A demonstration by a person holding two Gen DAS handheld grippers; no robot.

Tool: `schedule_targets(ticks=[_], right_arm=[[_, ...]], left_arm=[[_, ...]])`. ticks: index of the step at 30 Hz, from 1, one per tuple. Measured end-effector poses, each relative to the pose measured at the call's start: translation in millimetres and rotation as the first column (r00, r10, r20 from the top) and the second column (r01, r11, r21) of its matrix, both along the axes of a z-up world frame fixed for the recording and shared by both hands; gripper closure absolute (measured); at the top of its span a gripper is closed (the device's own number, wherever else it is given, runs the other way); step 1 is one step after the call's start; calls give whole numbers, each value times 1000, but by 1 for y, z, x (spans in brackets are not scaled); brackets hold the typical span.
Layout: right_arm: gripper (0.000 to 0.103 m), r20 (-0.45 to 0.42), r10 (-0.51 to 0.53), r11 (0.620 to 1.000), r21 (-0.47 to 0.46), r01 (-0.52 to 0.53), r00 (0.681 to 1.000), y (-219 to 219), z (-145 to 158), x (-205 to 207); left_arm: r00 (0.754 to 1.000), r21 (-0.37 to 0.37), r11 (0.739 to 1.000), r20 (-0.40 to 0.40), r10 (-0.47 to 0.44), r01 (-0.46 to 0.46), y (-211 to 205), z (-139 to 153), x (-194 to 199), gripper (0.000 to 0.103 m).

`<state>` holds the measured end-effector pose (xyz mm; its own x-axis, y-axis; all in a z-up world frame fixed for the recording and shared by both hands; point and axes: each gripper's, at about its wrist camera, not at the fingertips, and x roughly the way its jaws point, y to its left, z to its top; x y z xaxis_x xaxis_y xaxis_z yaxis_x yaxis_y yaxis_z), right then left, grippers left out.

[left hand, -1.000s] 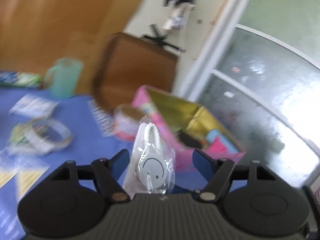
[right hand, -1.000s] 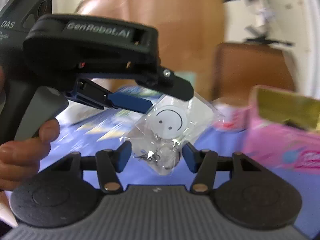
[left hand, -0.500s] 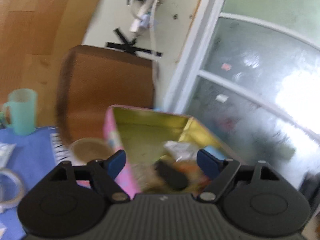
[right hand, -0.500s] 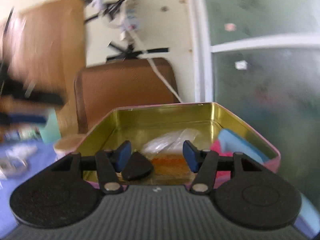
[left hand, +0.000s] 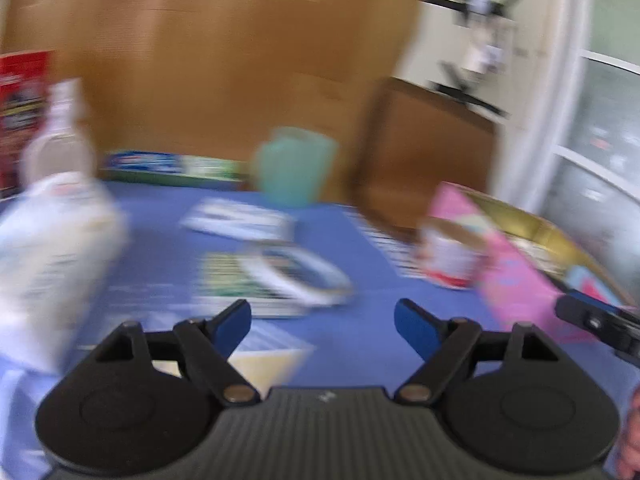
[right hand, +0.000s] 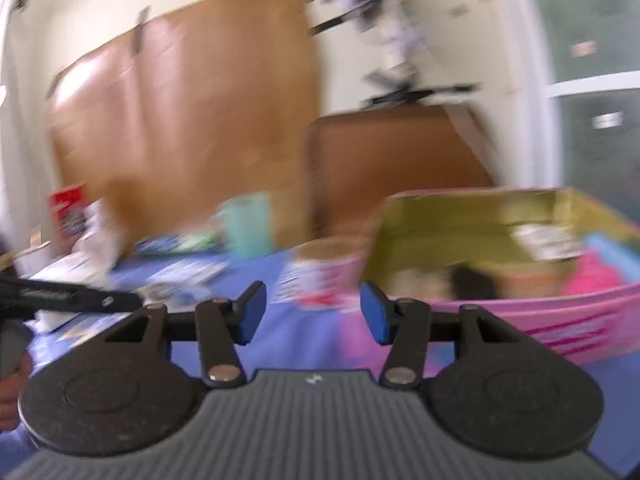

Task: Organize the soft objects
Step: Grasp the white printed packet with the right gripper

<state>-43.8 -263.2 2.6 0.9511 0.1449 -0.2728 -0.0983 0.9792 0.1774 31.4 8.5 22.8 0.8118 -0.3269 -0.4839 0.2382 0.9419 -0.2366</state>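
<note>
Over the blue table (left hand: 372, 344), the left gripper (left hand: 322, 320) hovers with fingers spread and empty; the right gripper (right hand: 313, 312), empty too, is narrowing beside the pink tin (right hand: 560, 320), soft items inside; a blind, hasty reach could topple the paper cup (left hand: 450, 256).

The right gripper (right hand: 312, 312), empty, jaws closing, hangs over the blue table (right hand: 296, 344) before the pink box (right hand: 560, 320).
</note>
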Motion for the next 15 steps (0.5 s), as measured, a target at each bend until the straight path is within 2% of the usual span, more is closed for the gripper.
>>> schedule_targets(ticks=[4,6,7,10,11,12,15], right_arm=[[49,-91,112,994,19,-110,990,33,2,44],[49,-128,147,989,50,-142,981,44,6,74],[48,-144,158,987,62,-150,977,49,9,92],[47,-179,211,977,15,-212,961,77,13,146],[42,-196,229,972,-16,-236,953,89,12,162],[30,-217,253,961,-52,-270,943,101,10,178],[9,-260,316,907,-199,-370,913,134,4,222]], left_arm=[[997,-13,997,30,72,-71,31,-8,-1,22],[997,-61,996,32,71,-69,40,-11,-1,24],[996,-88,994,62,68,-63,41,-9,-5,22],[991,-116,991,105,85,-72,46,-8,-9,21],[991,-127,989,105,85,-71,48,-8,-9,21],[991,-137,988,104,87,-72,50,-8,-8,21],[992,-183,980,84,94,-78,57,-9,-7,21]])
